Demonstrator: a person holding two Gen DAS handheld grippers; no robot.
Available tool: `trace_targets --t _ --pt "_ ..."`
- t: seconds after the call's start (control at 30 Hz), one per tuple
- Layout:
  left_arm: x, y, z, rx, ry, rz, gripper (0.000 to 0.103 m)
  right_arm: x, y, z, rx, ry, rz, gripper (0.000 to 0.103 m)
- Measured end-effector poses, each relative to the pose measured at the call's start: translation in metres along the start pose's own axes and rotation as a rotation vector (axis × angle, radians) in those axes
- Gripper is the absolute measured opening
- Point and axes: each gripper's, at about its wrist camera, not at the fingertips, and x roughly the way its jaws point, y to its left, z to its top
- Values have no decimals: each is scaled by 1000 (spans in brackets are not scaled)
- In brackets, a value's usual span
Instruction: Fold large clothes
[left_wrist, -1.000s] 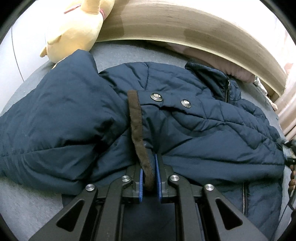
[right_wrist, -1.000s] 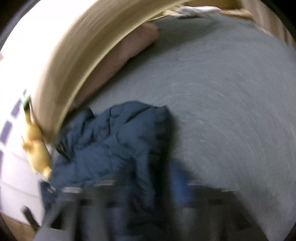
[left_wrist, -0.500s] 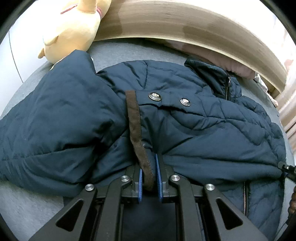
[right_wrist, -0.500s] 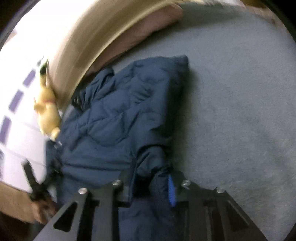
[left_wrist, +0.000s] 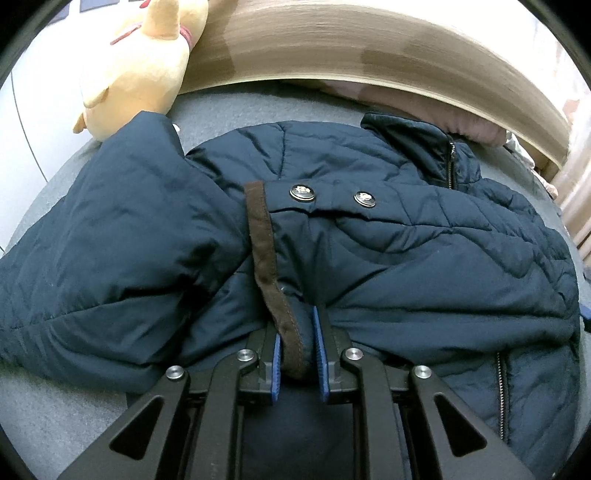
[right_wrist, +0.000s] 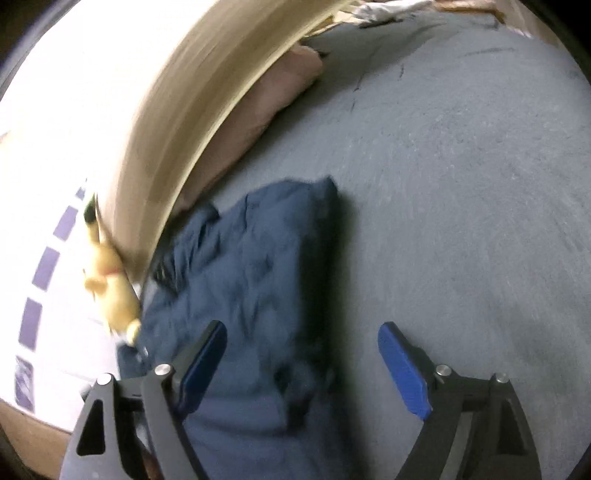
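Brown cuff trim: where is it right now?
In the left wrist view, centre frame, the brown cuff trim runs down the navy jacket into the left gripper, left of two snaps.

Open grey bed surface (right_wrist: 461, 203) lay clear to the right of the navy jacket (right_wrist: 258, 266), whereas the wooden headboard (left_wrist: 369, 66), the pink pillow (right_wrist: 273, 107) and the yellow plush toy (left_wrist: 147, 62) blocked passage along the far and left sides.

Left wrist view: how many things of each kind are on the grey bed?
Navy quilted jacket: 1
Yellow plush toy: 1
Pink pillow: 1
Metal snap buttons on the jacket: 2
Total: 5
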Motion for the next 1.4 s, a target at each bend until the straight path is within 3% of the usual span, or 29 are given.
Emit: trace_targets --t 0.17,0.2,0.23,0.33,0.4,0.47,0.53,0.63,0.7,0.8,0.9,0.97,1.03,1.1,1.2,1.3,1.4 --pt "0 0 0 2 0 -2 17 22 3 28 39 6 22 82" --pt "0 0 0 3 -2 -3 17 29 9 33 5 12 -7 62" --pt "0 0 0 4 -3 -3 17 38 14 35 -31 27 -53 25" --pt "0 -1 -1 10 -9 0 18 58 23 40 -108 64 -182 24" --pt "0 -1 -2 10 -9 5 18 59 29 40 -141 67 -226 25" --pt "-1 -1 -2 4 -5 11 18 48 41 37 -169 44 -290 37" --pt "-1 -2 -1 3 -3 15 19 29 55 28 -205 -8 -314 62" --pt "0 -3 -1 1 -7 23 19 -7 81 1 -302 -91 -301 64" --pt "0 -5 -1 9 -7 37 19 -6 88 -17 -359 -52 -324 64" --pt "-4 -9 3 28 12 58 25 25 78 -35 -404 100 -445 64" --pt "-25 -1 12 6 46 23 54 10 80 -33 -381 73 -471 66" --pt "-48 10 15 -35 -6 -24 78 -20 94 -34 -394 4 -423 77" --pt "-81 29 11 -79 -69 -62 81 -53 104 -43 -432 -62 -396 84" --pt "-106 54 3 -124 -109 -88 81 -83 105 -60 -452 -99 -343 85" --pt "-139 118 -26 -269 -153 -110 81 -112 99 -93 -441 -133 -284 85" --pt "-155 192 -56 -436 -180 -69 81 -128 82 -127 -381 -147 -245 85" --pt "-155 254 -76 -602 -148 -43 81 -149 49 -155 -297 -175 -249 85"
